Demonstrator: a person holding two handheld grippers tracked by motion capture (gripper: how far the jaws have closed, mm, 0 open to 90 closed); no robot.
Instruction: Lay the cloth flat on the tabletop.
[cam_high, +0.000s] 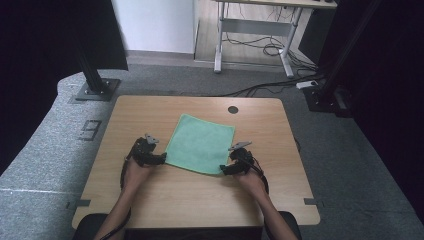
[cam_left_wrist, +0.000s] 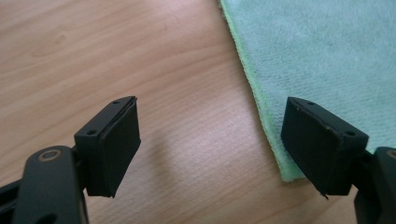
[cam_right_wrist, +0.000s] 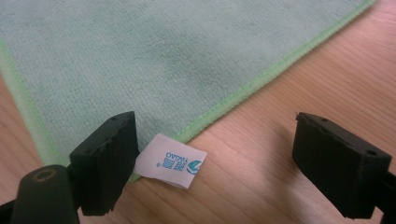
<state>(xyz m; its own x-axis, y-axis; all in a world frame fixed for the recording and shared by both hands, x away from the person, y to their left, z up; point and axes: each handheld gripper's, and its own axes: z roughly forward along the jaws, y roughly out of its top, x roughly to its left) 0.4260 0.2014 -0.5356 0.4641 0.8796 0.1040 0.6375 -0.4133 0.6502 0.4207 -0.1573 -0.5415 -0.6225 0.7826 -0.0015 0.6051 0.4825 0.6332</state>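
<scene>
Cloth: the green cloth (cam_high: 201, 144) is lying flat and spread out on the counter (cam_high: 150, 200), about midway between its left and right edges, turned a little askew to them.
Left gripper: my left gripper (cam_high: 161, 159) is sitting at the cloth's near left corner, jaws standing wide apart and gripping nothing; in the left gripper view (cam_left_wrist: 212, 140) one jaw is resting over bare wood and the other over the cloth's hemmed edge (cam_left_wrist: 261, 107).
Right gripper: my right gripper (cam_high: 224, 170) is waiting at the near right corner, jaws likewise spread and empty; in the right gripper view (cam_right_wrist: 215, 163) the cloth's white label (cam_right_wrist: 170, 160) is lying just beside one jaw.
Open room: bare wood is running between the cloth and the counter's near edge, and along the left and right edges.
Far edge: a round hole (cam_high: 233, 109) is showing in the counter, just beyond the cloth's far right corner.
</scene>
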